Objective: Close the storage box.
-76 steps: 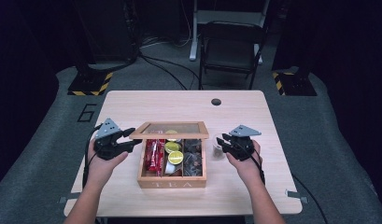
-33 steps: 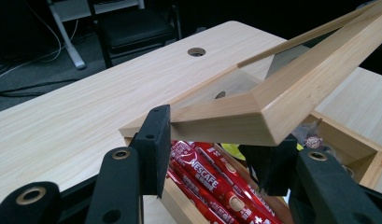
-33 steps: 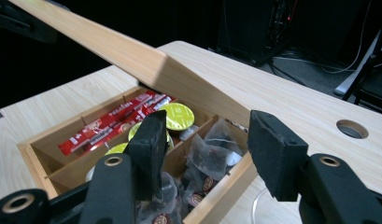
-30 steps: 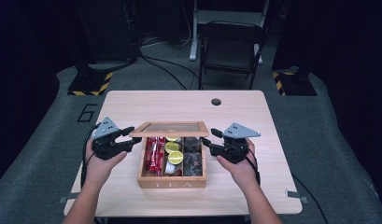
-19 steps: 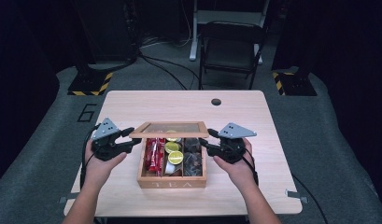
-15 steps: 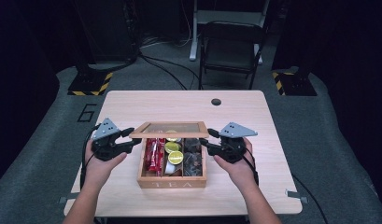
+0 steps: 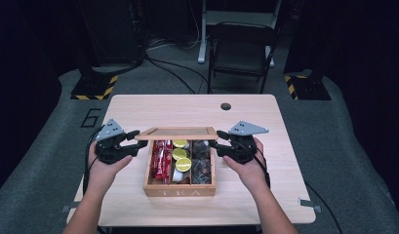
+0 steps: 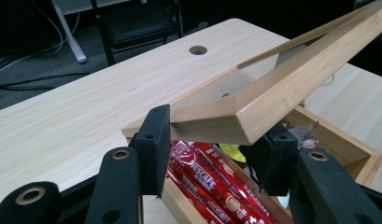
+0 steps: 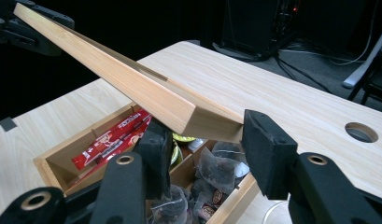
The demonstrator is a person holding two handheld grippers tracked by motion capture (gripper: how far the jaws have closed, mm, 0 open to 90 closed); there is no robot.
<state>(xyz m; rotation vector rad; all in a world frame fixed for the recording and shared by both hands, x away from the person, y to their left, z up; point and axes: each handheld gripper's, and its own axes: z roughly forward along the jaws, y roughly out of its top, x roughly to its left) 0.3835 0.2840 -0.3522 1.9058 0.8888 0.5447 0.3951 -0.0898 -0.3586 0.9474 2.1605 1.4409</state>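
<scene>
One wooden tea box (image 7: 180,187) sits near the front edge of the bench (image 7: 187,105), midway between its left and right edges. It has three compartments: red stick sachets (image 7: 161,161) in the left one, yellow-lidded capsules (image 7: 182,164) in the middle (three can be made out), dark tea bags (image 7: 202,163) in the right one. "TEA" is cut into its front wall.

The single lid (image 7: 177,133), a pale wood frame around a clear pane, is raised over the box's far side.

The left tool (image 8: 212,149) pinches the lid's left corner; its pads press the frame. The right tool (image 9: 205,140) has just been closing, its jaws around the right corner, one pad touching.

The left gripper view shows "NESCAFE" on the sachets. The high view shows one round hole (image 7: 226,106) near the bench's far edge and one chair (image 7: 242,51) beyond.
</scene>
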